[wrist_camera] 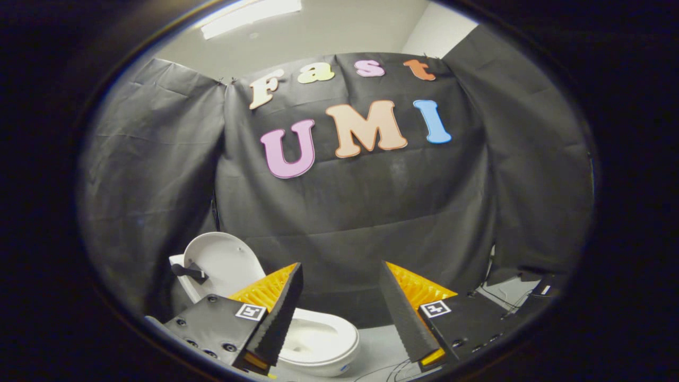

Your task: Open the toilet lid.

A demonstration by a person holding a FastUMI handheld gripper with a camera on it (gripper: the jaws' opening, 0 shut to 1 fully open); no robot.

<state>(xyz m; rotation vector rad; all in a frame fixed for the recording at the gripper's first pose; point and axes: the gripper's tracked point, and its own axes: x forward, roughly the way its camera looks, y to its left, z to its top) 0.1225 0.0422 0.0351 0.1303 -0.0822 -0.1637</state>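
1. Toilet lid (223, 260) stood raised, leaning back against the black cloth wall (371, 212), off beyond the left finger.
2. Carried a small dark handle (188, 272) on its inner face, sticking out toward the camera.
3. Looked already open, judging by that upright tilt; long axis ran up and down, not flat over the bowl.
4. Sat directly above the toilet bowl (321, 339), with the white seat rim and hollow exposed just past the left finger's tip.
5. Moved right to the gripper (339, 313): fingers spread wide apart, holding nothing, no contact with lid or bowl.
6. Showed bare cloth and a strip of pale floor (376, 350) through the gap between the two fingers.
7. Placed the lid left of the jaws' centre line and farther back, so any return to the handle would call for a swing leftward and forward, by my reckoning.
8. Finished at the right finger, with cables (504, 297) trailing over the floor beyond it, well apart from the toilet.
9. Judged the task as good as done, fingers clear of the lid.
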